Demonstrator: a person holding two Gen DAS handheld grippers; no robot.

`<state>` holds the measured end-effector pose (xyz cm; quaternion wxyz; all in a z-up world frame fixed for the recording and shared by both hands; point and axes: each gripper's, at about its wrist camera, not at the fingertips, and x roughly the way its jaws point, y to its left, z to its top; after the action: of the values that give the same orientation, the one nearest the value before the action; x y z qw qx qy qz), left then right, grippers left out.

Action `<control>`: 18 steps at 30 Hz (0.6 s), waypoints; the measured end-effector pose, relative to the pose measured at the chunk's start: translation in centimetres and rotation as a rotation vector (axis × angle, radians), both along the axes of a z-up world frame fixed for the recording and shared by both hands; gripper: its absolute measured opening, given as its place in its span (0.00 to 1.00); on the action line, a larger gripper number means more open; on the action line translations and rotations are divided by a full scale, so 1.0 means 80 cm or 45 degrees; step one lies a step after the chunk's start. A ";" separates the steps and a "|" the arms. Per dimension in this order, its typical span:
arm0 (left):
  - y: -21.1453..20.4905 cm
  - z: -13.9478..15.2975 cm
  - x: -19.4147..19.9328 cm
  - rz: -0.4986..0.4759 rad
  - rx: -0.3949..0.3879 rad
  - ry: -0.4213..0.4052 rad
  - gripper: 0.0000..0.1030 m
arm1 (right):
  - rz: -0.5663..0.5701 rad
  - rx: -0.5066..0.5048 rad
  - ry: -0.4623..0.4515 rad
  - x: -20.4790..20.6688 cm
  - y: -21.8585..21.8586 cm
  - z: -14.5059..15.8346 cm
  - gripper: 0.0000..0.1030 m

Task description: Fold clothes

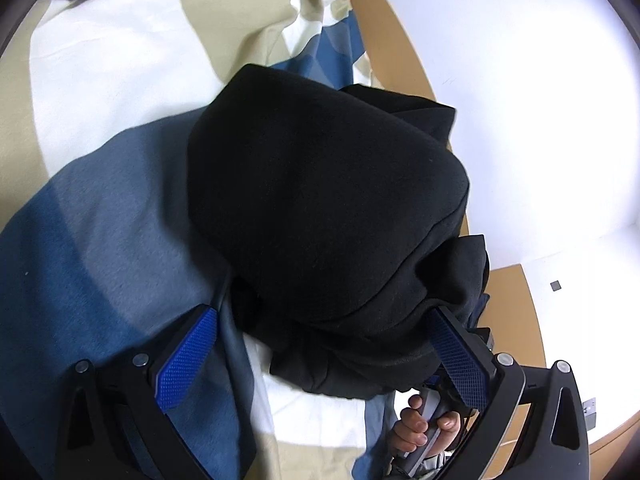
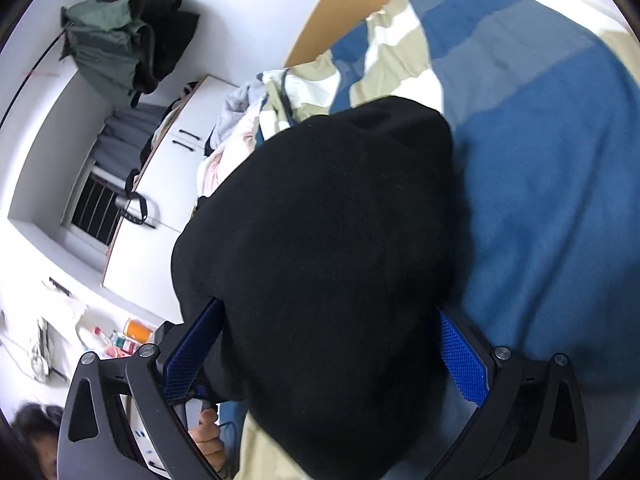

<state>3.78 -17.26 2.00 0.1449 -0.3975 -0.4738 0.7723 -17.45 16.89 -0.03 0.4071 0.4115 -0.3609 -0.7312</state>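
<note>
In the left wrist view, the left gripper [image 1: 320, 354] has its blue-padded fingers [image 1: 184, 360] spread wide; the pad at 7 o'clock rests over the blue, white and beige striped blanket [image 1: 112, 216], while the pad at 5 o'clock sits against the lower edge of the folded black sweatshirt [image 1: 320, 184]. Whether that pad actually touches the cloth cannot be told. The sweatshirt lies as a rounded, bundled heap at the centre of the frame, on the blanket and close to the brown bed edge [image 1: 396, 48] that runs from 12 o'clock down to 4 o'clock beside the white wall [image 1: 540, 100]. At 5 o'clock, below the garment, a hand [image 1: 424, 428] grips a grey handle. In the right wrist view, a green jacket [image 2: 116, 44] hangs at 10 o'clock above a white cabinet [image 2: 160, 184], with a barred window [image 2: 92, 208] at 9 o'clock and a heap of pale clothes [image 2: 240, 120] at 11 o'clock. The right gripper [image 2: 328, 354] likewise has its fingers [image 2: 464, 360] apart, and the same black sweatshirt [image 2: 332, 240] fills the space between them, spreading from the centre to 6 o'clock. The striped blanket [image 2: 552, 160] covers the frame from 1 to 4 o'clock. Another hand [image 2: 208, 432] shows at 7 o'clock.
</note>
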 end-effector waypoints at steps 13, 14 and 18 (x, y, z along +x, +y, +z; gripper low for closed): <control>0.035 0.005 -0.018 0.046 -0.147 0.035 1.00 | 0.201 0.043 0.050 -0.015 -0.035 -0.006 0.51; 0.038 0.006 -0.018 0.043 -0.155 0.044 1.00 | 0.206 0.032 0.059 -0.011 -0.035 -0.003 0.50; 0.043 0.011 -0.012 0.022 -0.118 0.105 1.00 | 0.229 -0.003 0.108 0.009 -0.036 0.016 0.42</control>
<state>2.81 -13.83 2.88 0.1388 -0.3676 -0.4346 0.8104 -16.69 13.99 1.24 0.4864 0.4105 -0.3059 -0.7081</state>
